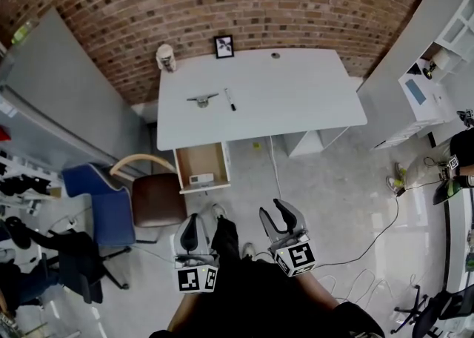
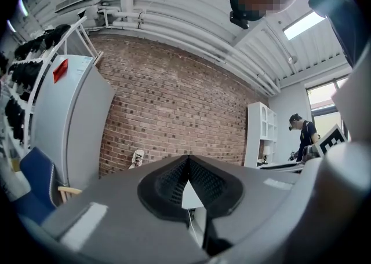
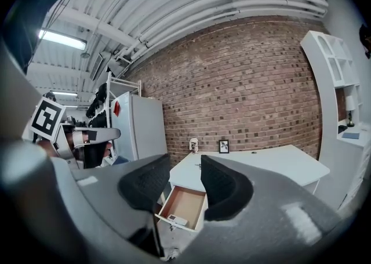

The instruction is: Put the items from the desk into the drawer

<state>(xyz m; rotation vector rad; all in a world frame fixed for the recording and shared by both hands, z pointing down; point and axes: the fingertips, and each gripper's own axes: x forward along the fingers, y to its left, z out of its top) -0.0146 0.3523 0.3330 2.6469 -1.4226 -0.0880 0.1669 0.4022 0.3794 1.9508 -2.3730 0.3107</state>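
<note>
Though both empty, left gripper jaws together (right gripper apart)

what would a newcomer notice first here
The white desk against the brick wall, with a pen and a few small things on it. Below its left front corner a wooden drawer stands open, while the left gripper and right gripper hang well short of it.

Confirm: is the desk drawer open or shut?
Open. The drawer juts out from under the desk, its wooden bottom exposed, a small white item inside.
</note>
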